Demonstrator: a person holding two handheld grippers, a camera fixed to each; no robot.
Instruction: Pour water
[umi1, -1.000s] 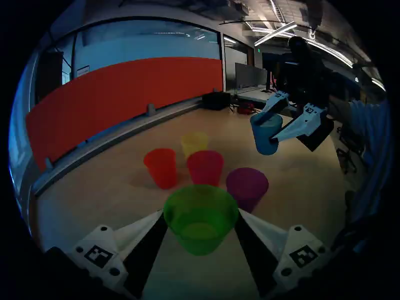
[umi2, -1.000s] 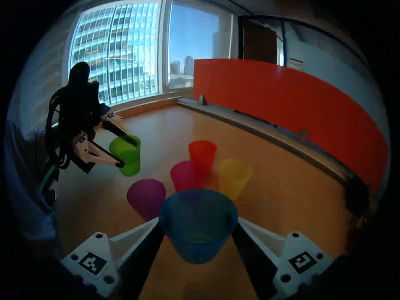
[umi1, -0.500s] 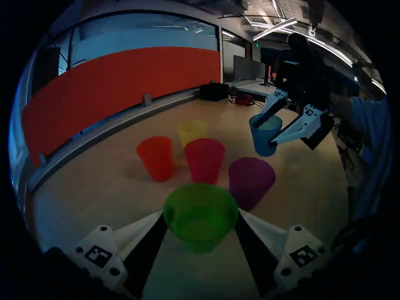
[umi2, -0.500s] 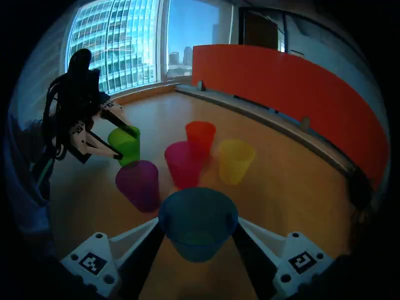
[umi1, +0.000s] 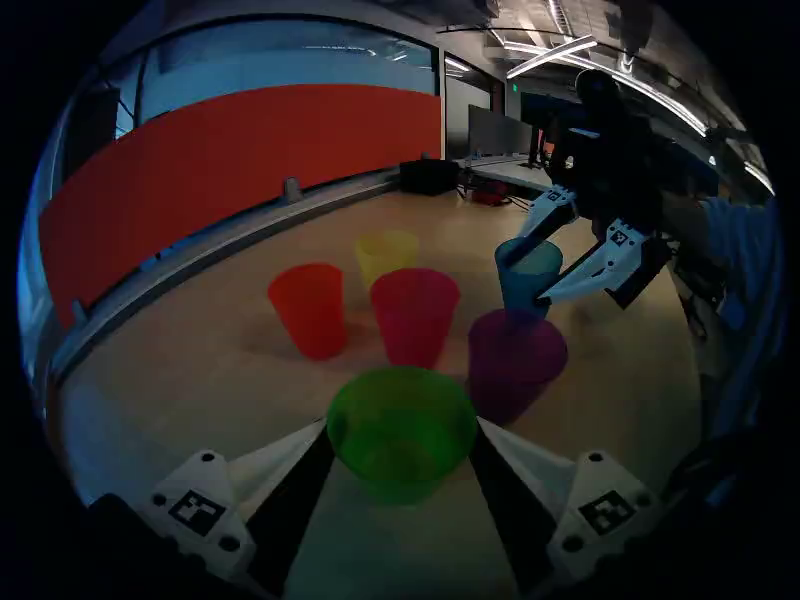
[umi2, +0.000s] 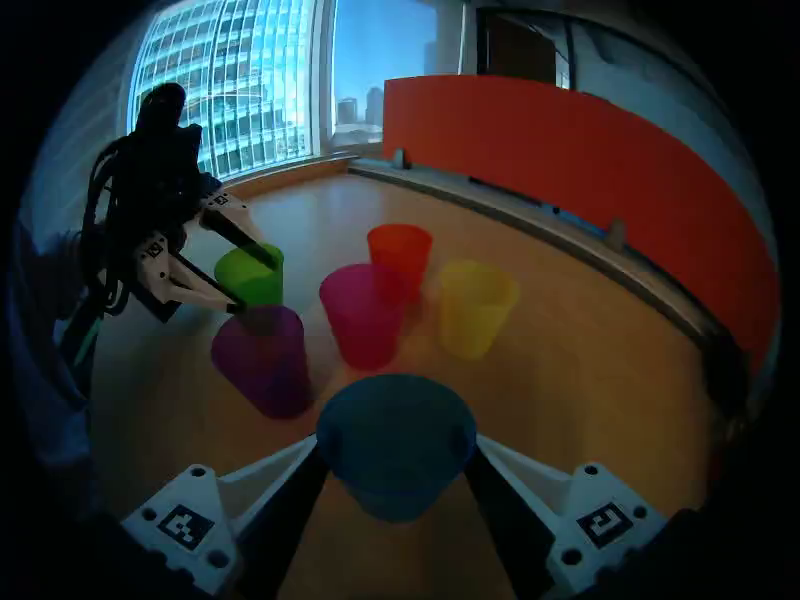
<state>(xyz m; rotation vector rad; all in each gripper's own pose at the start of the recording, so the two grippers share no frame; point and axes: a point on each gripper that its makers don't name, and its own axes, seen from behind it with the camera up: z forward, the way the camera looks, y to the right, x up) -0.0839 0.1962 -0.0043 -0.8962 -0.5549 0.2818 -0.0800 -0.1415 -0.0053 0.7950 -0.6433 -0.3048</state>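
The left gripper (umi1: 400, 430) has its two fingers closed on a green cup (umi1: 402, 460), one finger pressing on each side, so the cup cannot slip. The right gripper (umi2: 395, 445) holds a blue cup (umi2: 396, 480) the same way. Both cups are up in the air above the table (umi1: 190, 370), and both look upright, so nothing spills out. I cannot tell if there is water inside them. Four more cups stand on the table in a little bunch: a purple cup (umi1: 515, 360), a pink cup (umi1: 413, 318), an orange cup (umi1: 308, 310) and a yellow cup (umi1: 387, 255). The purple cup is nearest, and the two held cups are close to it, one on each side. I think that is so one of them can be tipped over it. The pouring is not started. The tipping should be slow, or water may miss the cup and wet the table.
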